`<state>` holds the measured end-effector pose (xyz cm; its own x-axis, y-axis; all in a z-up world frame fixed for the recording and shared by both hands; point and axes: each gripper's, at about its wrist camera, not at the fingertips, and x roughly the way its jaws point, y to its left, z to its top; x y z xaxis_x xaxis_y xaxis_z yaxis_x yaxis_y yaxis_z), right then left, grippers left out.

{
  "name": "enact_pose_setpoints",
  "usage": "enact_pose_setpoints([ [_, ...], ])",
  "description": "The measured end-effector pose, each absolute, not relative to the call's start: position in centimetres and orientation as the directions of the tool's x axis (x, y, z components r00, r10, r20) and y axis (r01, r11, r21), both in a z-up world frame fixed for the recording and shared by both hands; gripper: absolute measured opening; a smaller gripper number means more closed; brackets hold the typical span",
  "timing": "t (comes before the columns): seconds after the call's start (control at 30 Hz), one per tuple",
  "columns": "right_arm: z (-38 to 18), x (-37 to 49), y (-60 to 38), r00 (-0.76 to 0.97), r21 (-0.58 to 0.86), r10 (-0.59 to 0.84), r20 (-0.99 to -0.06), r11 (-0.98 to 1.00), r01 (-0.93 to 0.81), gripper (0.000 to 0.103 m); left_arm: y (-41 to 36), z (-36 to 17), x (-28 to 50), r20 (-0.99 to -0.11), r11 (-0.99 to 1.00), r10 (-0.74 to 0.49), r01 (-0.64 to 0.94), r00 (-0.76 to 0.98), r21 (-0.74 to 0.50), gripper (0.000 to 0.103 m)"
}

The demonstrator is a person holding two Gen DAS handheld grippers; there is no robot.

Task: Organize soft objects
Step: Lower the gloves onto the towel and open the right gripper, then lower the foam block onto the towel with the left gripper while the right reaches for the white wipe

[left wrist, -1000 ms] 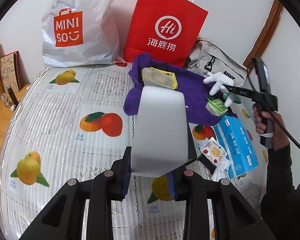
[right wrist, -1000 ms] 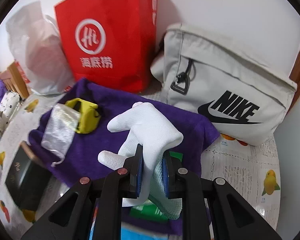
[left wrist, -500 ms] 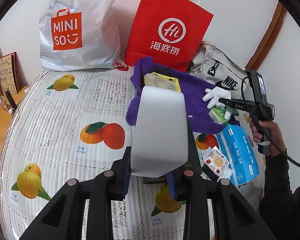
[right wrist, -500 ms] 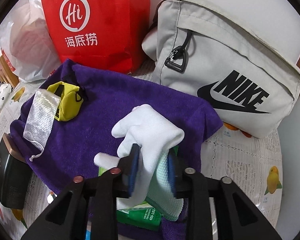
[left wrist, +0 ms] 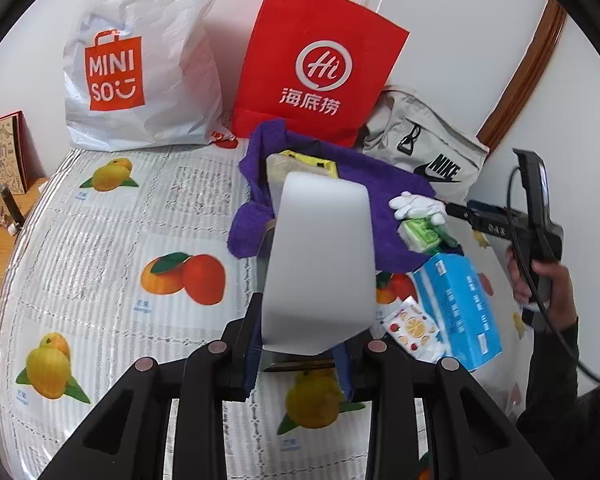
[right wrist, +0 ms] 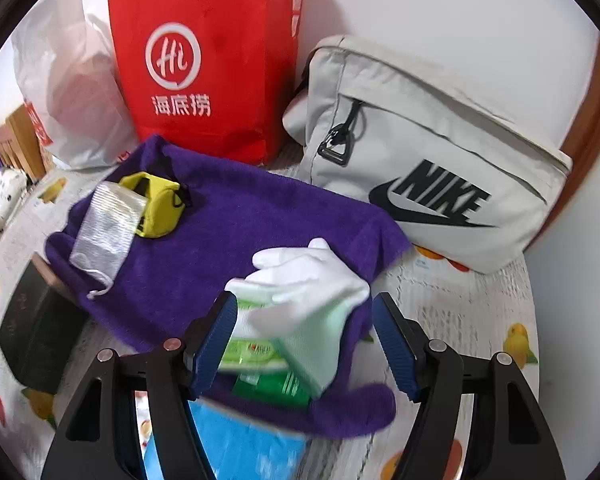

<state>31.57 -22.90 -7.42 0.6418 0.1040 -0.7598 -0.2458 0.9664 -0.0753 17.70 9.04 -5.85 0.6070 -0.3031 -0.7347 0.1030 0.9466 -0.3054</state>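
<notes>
My left gripper (left wrist: 298,344) is shut on a white foam block (left wrist: 320,264), which stands upright above the fruit-print tablecloth (left wrist: 100,240). My right gripper (right wrist: 304,312) has its jaws opening. A white glove (right wrist: 312,280) lies loose between them, with neither pad pressing on it. The glove rests on a green tissue pack (right wrist: 252,352) at the near edge of a purple towel (right wrist: 220,240). The left wrist view shows the same glove (left wrist: 416,204) at the tip of the right gripper (left wrist: 458,212), held by a person's hand (left wrist: 548,280).
A yellow pouch (right wrist: 156,208) and a clear mesh bag (right wrist: 108,224) lie on the towel's far left. A blue tissue box (left wrist: 456,304) and a small fruit-print pack (left wrist: 412,328) sit nearer. Behind stand a red paper bag (left wrist: 320,64), a white Miniso bag (left wrist: 140,60) and a grey Nike bag (right wrist: 432,168).
The right gripper's jaws have spread and let go of the white glove, which now lies lower on the green pack. The left gripper still holds the foam block in the same place.
</notes>
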Motion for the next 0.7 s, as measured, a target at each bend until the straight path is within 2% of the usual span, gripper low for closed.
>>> enact_pose_setpoints([
  [0.37,-4.1,23.4,-22.9,0.669,-0.018,0.211,-0.713,0.948,-0.318,0.07,7.6,-4.3,19.8,-0.737,0.957,-0.285,0.134,0.613,-0.259,0.029],
  [0.7,-7.1,16.3,-17.2,0.569,-0.006,0.311,-0.761,0.874,-0.487,0.07,5.9,-4.0,24.9,-0.739,0.953,-0.3,0.165,0.604,-0.252,0.029],
])
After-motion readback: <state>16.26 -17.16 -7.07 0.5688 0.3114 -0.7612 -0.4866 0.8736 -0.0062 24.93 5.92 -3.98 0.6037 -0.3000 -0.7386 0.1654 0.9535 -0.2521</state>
